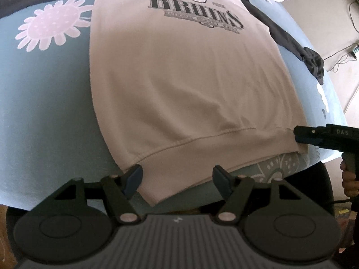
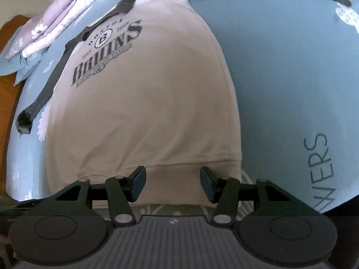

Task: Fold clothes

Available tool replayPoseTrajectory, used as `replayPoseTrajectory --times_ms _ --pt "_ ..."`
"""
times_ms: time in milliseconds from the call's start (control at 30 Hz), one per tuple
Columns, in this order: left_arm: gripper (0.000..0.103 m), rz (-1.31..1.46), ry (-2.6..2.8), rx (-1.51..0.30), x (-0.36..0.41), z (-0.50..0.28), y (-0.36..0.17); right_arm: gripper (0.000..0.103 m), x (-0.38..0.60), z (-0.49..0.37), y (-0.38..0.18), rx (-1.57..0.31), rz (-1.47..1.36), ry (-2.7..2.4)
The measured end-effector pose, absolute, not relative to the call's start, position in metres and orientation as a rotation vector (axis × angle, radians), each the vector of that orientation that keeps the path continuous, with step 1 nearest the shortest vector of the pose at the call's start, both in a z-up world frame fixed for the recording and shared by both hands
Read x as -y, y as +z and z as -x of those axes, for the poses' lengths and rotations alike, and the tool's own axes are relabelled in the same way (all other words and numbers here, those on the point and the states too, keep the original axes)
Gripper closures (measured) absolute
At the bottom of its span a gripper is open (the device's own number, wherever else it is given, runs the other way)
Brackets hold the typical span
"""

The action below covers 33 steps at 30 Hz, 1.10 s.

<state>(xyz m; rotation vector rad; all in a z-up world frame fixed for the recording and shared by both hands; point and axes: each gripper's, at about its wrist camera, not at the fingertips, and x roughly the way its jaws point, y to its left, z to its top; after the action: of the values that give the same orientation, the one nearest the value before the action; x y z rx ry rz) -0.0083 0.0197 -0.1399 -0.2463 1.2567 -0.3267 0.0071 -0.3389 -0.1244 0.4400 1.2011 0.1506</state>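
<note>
Beige fleece fills both of my views: a sweatshirt [image 1: 179, 78] lies flat, print up, on a pale blue bedsheet [image 1: 44, 112]. Nearest to me, my left gripper [image 1: 177, 179] stands with its dark blue pads apart over the ribbed hem, one pad at the hem's near corner, the other past the edge over the sheet; nothing is pinched between them. My right gripper [image 2: 172, 182] is likewise spread, both pads hovering over the hem band at the other corner, with no cloth clamped that I can see.

Just ahead of the fingers the hem is a thick stitched band, slightly puckered, and beyond it the body of the garment runs smooth with soft shallow creases. Farther out sits a dark grey block-letter print [image 1: 195, 9] reading "BRUINS". Beyond and beside the print, dark charcoal sleeves [image 1: 291, 35] trail limply off across the sheet.

Only the left camera shows the big pink daisy [image 1: 51, 29] printed on the sheet, the cables [image 1: 345, 53] on the pale floor, and the right gripper coming in from the side. Only the right camera shows folded lilac floral bedding [image 2: 56, 18] at the far edge and grey lettering [image 2: 323, 170] on the sheet.
</note>
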Motion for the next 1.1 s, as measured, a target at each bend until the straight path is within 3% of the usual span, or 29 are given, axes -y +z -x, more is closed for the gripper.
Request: replayPoseTrajectory --times_ms 333,433,500,700,900,1100 --pt "0.034 0.264 -0.331 -1.096 -0.029 -0.029 -0.091 0.045 0.337 -0.038 -0.07 -1.006 -0.311 0.256" --pt "0.035 0.212 -0.321 -1.06 -0.033 -0.063 -0.076 0.054 0.332 -0.074 -0.041 -0.925 -0.202 0.314" --pt "0.035 0.166 -0.315 -1.031 -0.035 -0.089 -0.064 0.066 0.325 -0.104 -0.024 -0.889 -0.109 0.345" --pt "0.035 0.071 -0.314 -0.953 -0.037 -0.193 -0.041 0.068 0.291 -0.209 0.004 -0.841 0.116 0.435" --pt "0.035 0.025 -0.364 -1.014 -0.035 -0.299 -0.072 0.068 0.257 -0.316 -0.026 -0.926 0.237 0.498" --pt "0.035 0.109 -0.449 -1.058 -0.037 -0.359 -0.112 0.068 0.232 -0.367 -0.08 -1.025 0.32 0.568"
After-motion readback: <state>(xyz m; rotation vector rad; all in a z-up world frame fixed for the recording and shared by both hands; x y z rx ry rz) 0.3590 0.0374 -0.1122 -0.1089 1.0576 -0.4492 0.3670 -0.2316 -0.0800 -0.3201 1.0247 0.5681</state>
